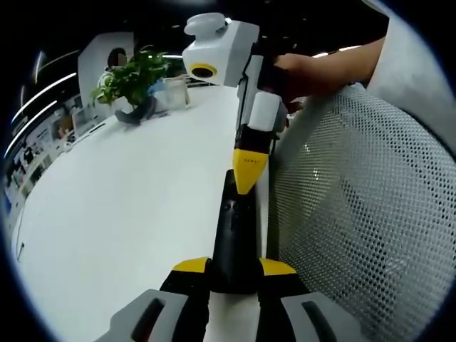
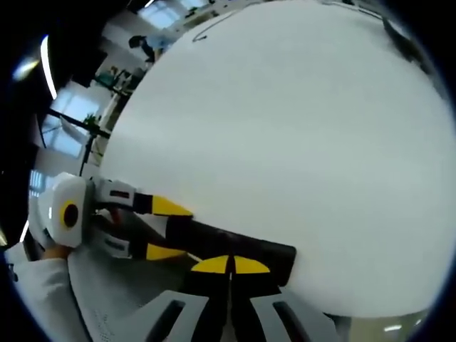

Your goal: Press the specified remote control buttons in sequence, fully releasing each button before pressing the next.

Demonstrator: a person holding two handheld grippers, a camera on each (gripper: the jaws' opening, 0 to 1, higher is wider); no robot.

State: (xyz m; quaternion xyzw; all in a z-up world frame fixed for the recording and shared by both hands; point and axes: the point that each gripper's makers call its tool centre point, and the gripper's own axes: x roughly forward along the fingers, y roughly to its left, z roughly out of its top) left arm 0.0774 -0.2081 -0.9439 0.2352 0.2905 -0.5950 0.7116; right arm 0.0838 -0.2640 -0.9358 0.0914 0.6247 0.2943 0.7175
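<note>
Left tool [image 1: 234, 274] is clamped on the near end of the black remote [image 1: 235, 228]. The remote sits at the table [image 1: 128, 214] edge, long axis running straight out away from the left tool.

Right tool [image 1: 249, 171] comes in from the far end. Its yellow tips look pinched together into one point, resting on or just above the remote's top face; contact is my guess, I can't confirm it. In the right gripper view the tips [image 2: 229, 265] meet with no gap showing, nothing held between them, and the remote [image 2: 235, 246] lies crosswise just beyond them.

So the right tool is the presser and the left is the holder. Buttons aren't readable in either view, so I can't say which one sits under the tip.

Around: potted plant [image 1: 132, 82] and a clear cup [image 1: 174, 92] at the far side of the table, well apart. Mesh chair back [image 1: 363, 214] is just beside the remote on one side, close to both tools; it's the only thing likely to snag.
</note>
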